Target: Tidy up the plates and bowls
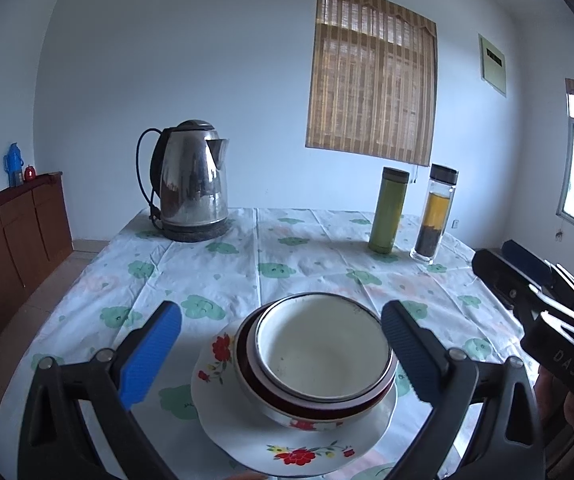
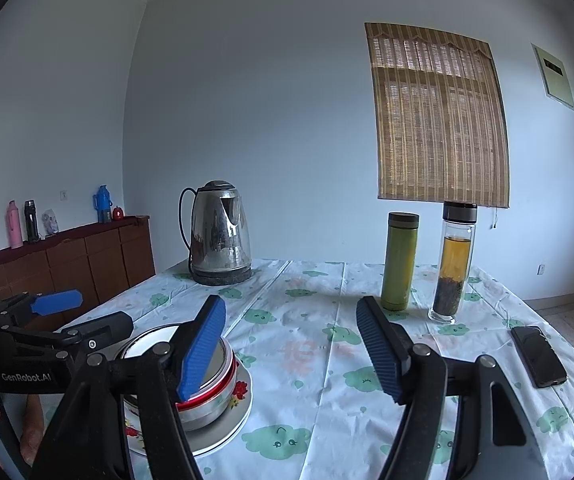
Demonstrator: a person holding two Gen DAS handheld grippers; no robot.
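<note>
stack looks built: white enamel bowl point(image 1: 323, 350) nested inside a red-rimmed floral bowl point(image 1: 311, 396), both sitting on a floral plate point(image 1: 247, 436) at the near edge of the table point(image 1: 307, 264). same stack seen low and left in the right wrist view point(image 2: 207, 400), partly hidden behind a blue pad.

left gripper point(image 1: 281, 346) spread wide, pads on either side of the bowls, apparently clear of both rims, gripping nothing. right gripper point(image 2: 291, 348) equally wide and empty, aimed past the stack toward bare cloth; also visible at the right edge of the left wrist view point(image 1: 535, 292).

no other plates or bowls visible anywhere on the cloth. judging by that, gathering seems essentially done; at most a small nudge to centre the stack, or a move elsewhere if a final spot is intended, which cannot be told from here.

elsewhere, well apart from the stack: steel kettle point(image 1: 191, 180) at the far left, green flask point(image 1: 389, 208) and glass tea bottle point(image 1: 435, 214) just beside each other at the far right, dark phone point(image 2: 539, 356) near the right edge. wooden sideboard point(image 2: 87, 256) along the wall.
</note>
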